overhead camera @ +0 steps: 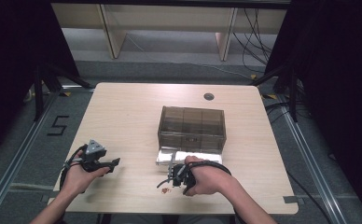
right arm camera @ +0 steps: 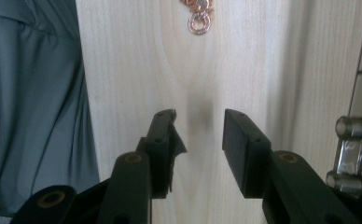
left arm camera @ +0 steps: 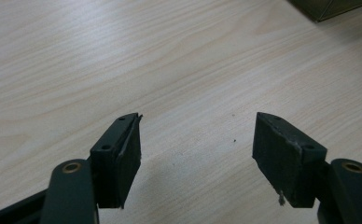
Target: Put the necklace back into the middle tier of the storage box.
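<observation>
A small rose-gold piece of jewellery [right arm camera: 198, 16] with a ring and chain links lies on the pale wooden table [overhead camera: 123, 116] near its front edge, also seen as a tiny speck [overhead camera: 166, 190] in the high view. My right gripper [right arm camera: 200, 116] points at it from a short distance, jaws a little apart and empty. In the high view the right gripper [overhead camera: 166, 182] sits just in front of the pulled-out clear drawer [overhead camera: 188, 157]. My left gripper [overhead camera: 115, 163] rests at the table's front left, wide open [left arm camera: 198, 119] over bare wood.
A smoky translucent box [overhead camera: 191, 127] with compartments stands mid-table behind the drawer. The drawer's clear handle [right arm camera: 354, 149] shows at the right of the right gripper view. The person's grey clothing [right arm camera: 30, 93] lies beyond the table edge. A round cable hole [overhead camera: 209, 96] is at the back.
</observation>
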